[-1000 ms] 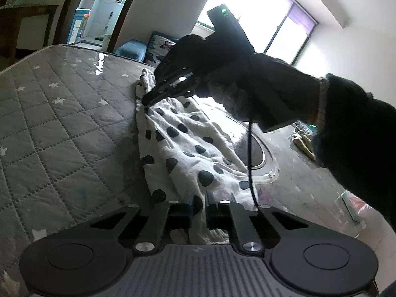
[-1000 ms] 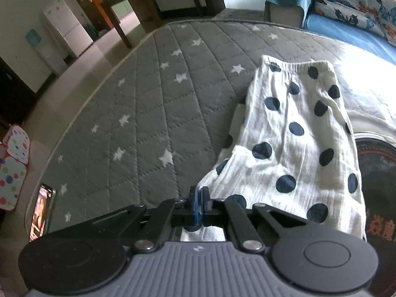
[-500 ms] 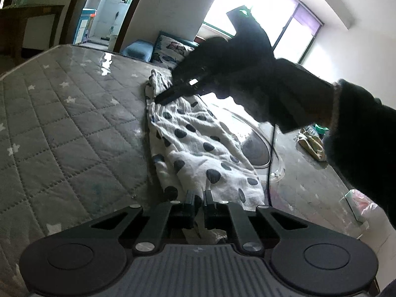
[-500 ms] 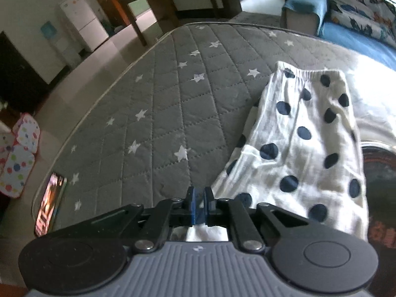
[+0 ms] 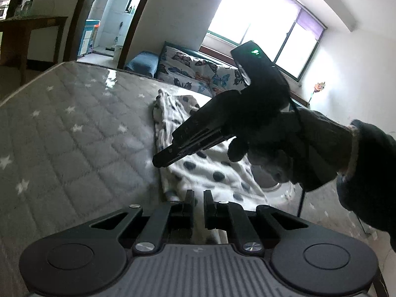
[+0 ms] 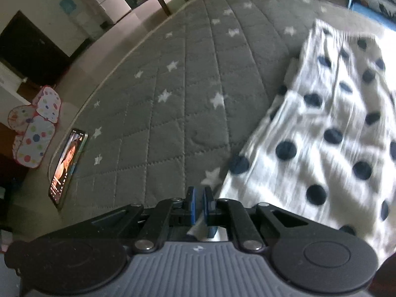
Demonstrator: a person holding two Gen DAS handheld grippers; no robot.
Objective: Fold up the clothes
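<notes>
A white garment with dark polka dots (image 5: 198,168) lies folded lengthwise on the grey star-quilted mattress (image 5: 74,128); it also shows in the right wrist view (image 6: 321,128). My left gripper (image 5: 198,195) has its jaws a narrow gap apart at the garment's near end, with no cloth visible between them. My right gripper (image 6: 199,193) has its blue pads slightly apart and empty, over the mattress just left of the garment's edge. In the left wrist view the right gripper (image 5: 160,159) hovers above the garment's left edge.
A phone (image 6: 66,165) with a lit screen lies near the mattress edge. A round glass-lidded object (image 5: 269,183) sits right of the garment. A butterfly-print cushion (image 5: 198,71) lies beyond the mattress. A wooden table (image 5: 29,32) stands at far left.
My right gripper let go of the garment's edge and swung left and nearer. My left gripper's jaws opened slightly and the cloth no longer sits between them. The garment lies flatter.
</notes>
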